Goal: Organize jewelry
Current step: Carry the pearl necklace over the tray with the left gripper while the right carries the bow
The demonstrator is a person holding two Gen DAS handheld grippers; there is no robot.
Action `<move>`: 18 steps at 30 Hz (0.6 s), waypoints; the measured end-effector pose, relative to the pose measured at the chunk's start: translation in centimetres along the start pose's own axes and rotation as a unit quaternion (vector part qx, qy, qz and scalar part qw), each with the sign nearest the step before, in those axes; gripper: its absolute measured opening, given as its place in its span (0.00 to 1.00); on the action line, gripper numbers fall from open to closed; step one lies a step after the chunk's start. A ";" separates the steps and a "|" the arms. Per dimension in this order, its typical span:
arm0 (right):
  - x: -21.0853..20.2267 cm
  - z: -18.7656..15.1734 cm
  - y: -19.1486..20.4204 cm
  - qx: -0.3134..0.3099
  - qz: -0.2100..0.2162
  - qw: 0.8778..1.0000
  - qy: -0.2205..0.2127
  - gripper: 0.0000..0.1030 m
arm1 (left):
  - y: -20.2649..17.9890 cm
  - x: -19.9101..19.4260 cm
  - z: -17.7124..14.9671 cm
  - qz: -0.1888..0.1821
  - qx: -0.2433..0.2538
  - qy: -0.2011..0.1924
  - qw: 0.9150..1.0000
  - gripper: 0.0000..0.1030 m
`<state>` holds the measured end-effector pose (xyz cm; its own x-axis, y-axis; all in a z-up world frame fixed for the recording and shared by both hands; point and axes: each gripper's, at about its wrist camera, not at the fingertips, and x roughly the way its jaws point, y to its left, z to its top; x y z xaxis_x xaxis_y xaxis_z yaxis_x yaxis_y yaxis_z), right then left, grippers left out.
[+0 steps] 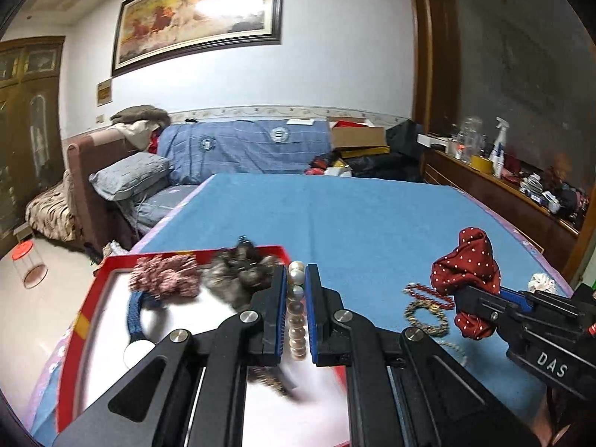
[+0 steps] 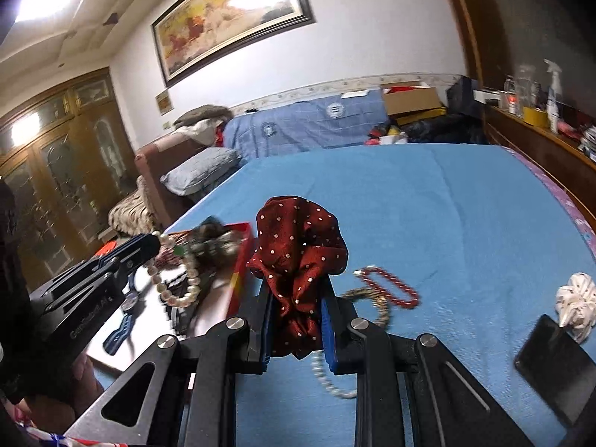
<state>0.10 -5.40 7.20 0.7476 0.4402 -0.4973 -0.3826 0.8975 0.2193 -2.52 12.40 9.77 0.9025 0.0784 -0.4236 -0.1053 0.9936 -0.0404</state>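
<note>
Pearl bracelet (image 1: 297,316) dangling limp, slippery, clamped in our left claw (image 1: 296,314); right claw (image 2: 297,320) pinching soft, light red scrunchie (image 2: 298,253) mid-fold; we're gripping gently.

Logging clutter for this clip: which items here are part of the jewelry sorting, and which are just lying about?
Job:
- pearl strand, held by left gripper
- red polka-dot scrunchie, held by right gripper
- red bead bracelet and gold bracelet on the blue cloth
- white scrunchie
- red tray with its watch

Lying about:
- black phone
- spray bottle
- cardboard box
</note>
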 end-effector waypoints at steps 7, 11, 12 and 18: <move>1.5 -0.5 4.4 -0.038 0.028 0.999 0.022 0.23 | 4.9 -0.4 -0.8 0.037 -0.040 0.004 0.999 0.09; 2.6 -0.7 6.6 -0.052 0.052 0.996 0.041 0.23 | 7.4 0.2 -1.2 0.048 -0.061 0.018 0.997 0.09; 2.9 -0.7 7.0 -0.055 0.054 0.996 0.043 0.23 | 8.0 0.4 -1.3 0.050 -0.067 0.022 0.996 0.09; 5.5 -1.6 8.6 -0.069 0.076 0.992 0.079 0.24 | 9.1 1.5 -2.0 0.054 -0.082 0.043 0.994 0.09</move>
<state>0.04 4.75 4.97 0.5860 0.5501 -0.5949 -0.5623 0.8048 0.1902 -2.91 21.42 6.97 0.8440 0.1702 -0.5086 -0.2732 0.9525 -0.1346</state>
